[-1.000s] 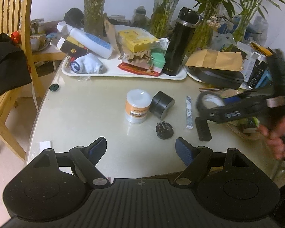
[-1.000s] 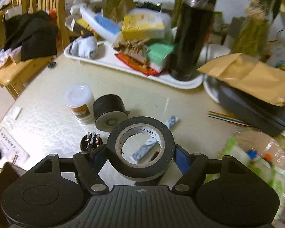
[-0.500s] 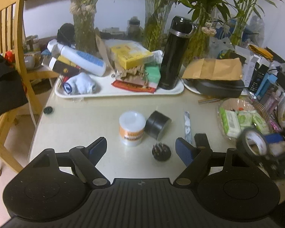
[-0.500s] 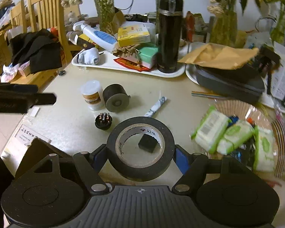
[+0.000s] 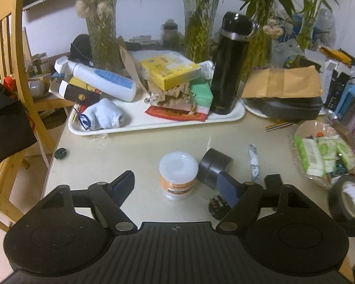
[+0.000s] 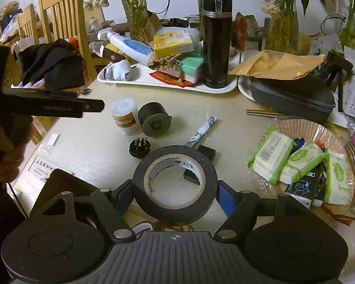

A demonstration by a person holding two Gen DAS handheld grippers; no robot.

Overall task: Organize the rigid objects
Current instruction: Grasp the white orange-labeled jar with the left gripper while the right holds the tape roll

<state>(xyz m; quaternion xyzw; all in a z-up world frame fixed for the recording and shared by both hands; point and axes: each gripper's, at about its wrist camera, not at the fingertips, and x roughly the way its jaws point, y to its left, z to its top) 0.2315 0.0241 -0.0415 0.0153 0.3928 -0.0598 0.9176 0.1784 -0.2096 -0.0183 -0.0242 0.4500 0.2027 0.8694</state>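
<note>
Blue-padded fingers (image 6: 226, 200) of the right gripper (image 6: 175, 197) clench a roll of black tape (image 6: 175, 187) by its outer rim, one pad on each side, so the roll lies flat with its hole facing up, a steady way to carry it. It hangs above the near edge of the table (image 6: 87, 146), clear of the surface. Over on the other side, the left gripper (image 5: 175, 185) is spread wide and empty, hovering low with the white jar (image 5: 178, 175) between its fingers. Beside the jar lie a black cylinder (image 5: 214, 168) and a small black plug (image 6: 139, 146), seemingly waiting to be sorted.
</note>
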